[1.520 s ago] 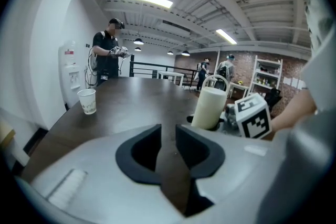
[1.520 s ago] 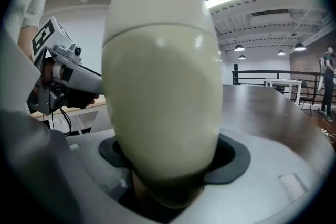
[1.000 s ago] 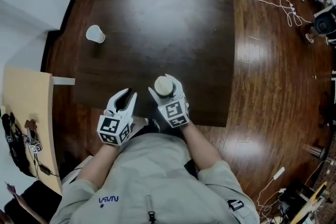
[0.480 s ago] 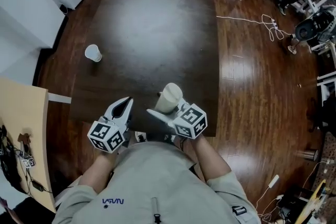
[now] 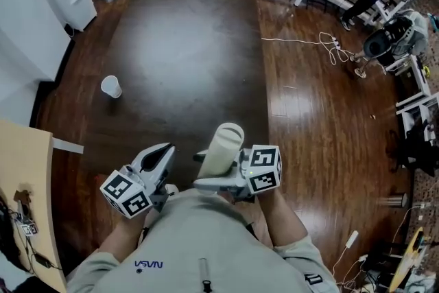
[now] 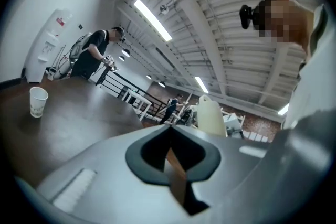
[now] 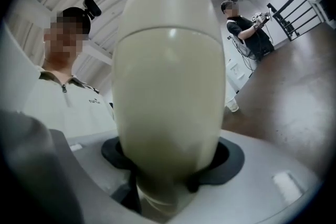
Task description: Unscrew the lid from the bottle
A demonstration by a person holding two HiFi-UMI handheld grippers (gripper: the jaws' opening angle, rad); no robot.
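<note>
Both claws are up off the tabletop [image 5: 185,58] since a second ago and closer to the wearer's chest. The bottle, then upright over the near edge, now leans in the air.

Noted at right claw [image 5: 206,170]: jaws spread wide around the one bottle [image 5: 223,146], pads pressing its lower body. Right claw view: the bottle [image 7: 168,97] fills the frame, lower end down in the dark notch between the jaws, a seam ringing it below the rounded top. Whether that top is the lid, cannot tell.

Noted at left claw [image 5: 167,149]: jaws pressed together, nothing between; a second ago they stood slightly apart. It sits just beside the bottle, not touching. Left claw view agrees: the two tips meet in a line, with the bottle [image 6: 210,117] beyond, to the right.

Count: two claws, one bottle, one paper cup [image 5: 110,86], one tabletop. The cup stands upright near the tabletop's left edge, well apart from both claws.

View differences:
- Head view alone gives both claws at once and the white cable [image 5: 302,41] on the wood floor [image 5: 322,113].
- Claw views alone give the ceiling with strip lights [image 6: 152,19] and the camera [image 6: 249,16] on the wearer's head.
- Left claw view shows a person with a backpack [image 6: 93,55] and a farther person [image 6: 171,106].
- Right claw view shows one standing person [image 7: 241,26].
</note>
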